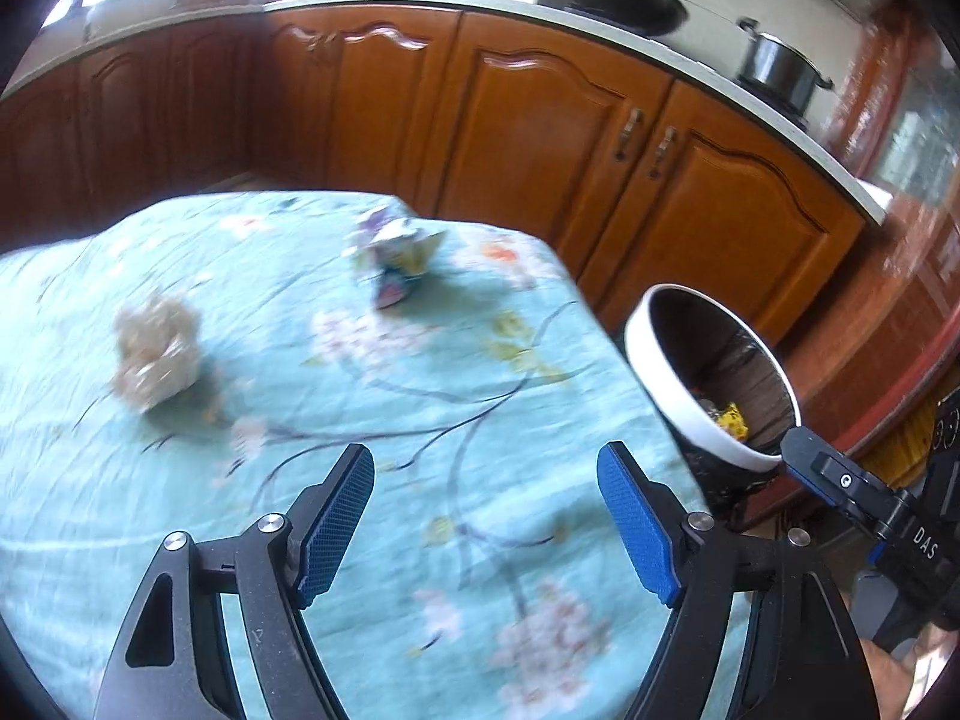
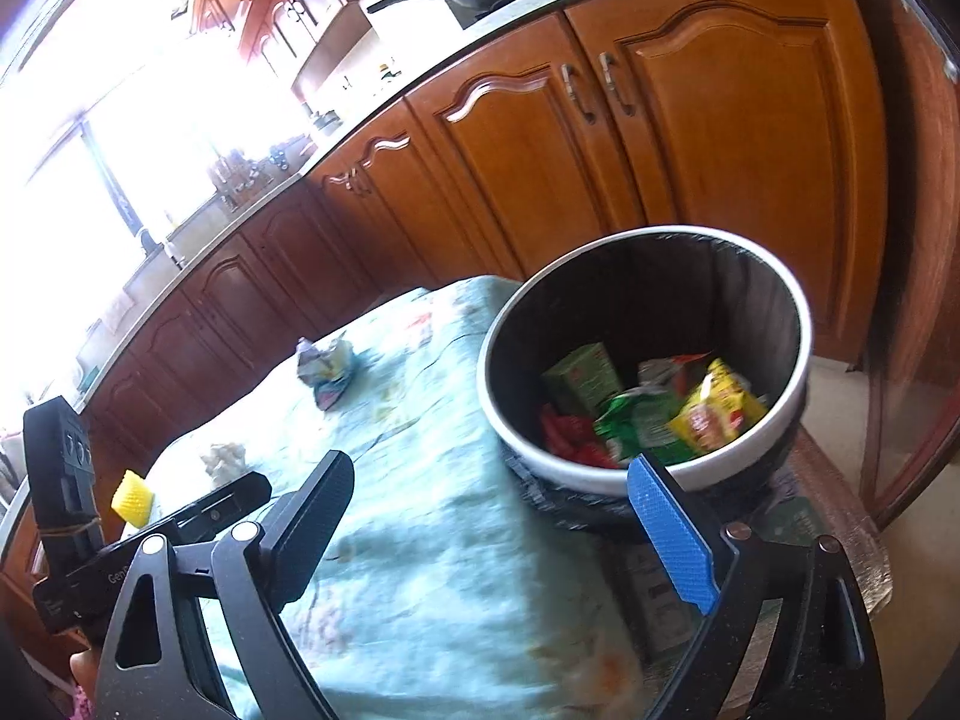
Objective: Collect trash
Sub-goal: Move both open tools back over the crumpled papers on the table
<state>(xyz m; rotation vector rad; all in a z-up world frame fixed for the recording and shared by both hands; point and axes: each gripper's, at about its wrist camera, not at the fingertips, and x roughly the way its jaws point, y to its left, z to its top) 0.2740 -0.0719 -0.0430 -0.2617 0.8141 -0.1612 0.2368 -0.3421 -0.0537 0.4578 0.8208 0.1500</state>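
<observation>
A crumpled beige paper wad (image 1: 157, 358) lies on the teal flowered tablecloth (image 1: 360, 420), left of my left gripper (image 1: 486, 480), which is open and empty above the cloth. A crumpled printed wrapper (image 1: 399, 255) lies near the table's far edge. A white-rimmed bin (image 1: 708, 378) stands beside the table's right edge. In the right wrist view my right gripper (image 2: 492, 492) is open and empty, close to the bin (image 2: 648, 474), which holds green, red and yellow wrappers (image 2: 654, 414). The wrapper (image 2: 327, 369) and the wad (image 2: 223, 459) show on the cloth there too.
Brown wooden cabinets (image 1: 540, 138) with a pale countertop run behind the table. A black pan (image 1: 624, 3) and a steel pot (image 1: 780, 69) sit on the counter. The left gripper's body with a yellow piece (image 2: 133, 495) shows at the left of the right wrist view.
</observation>
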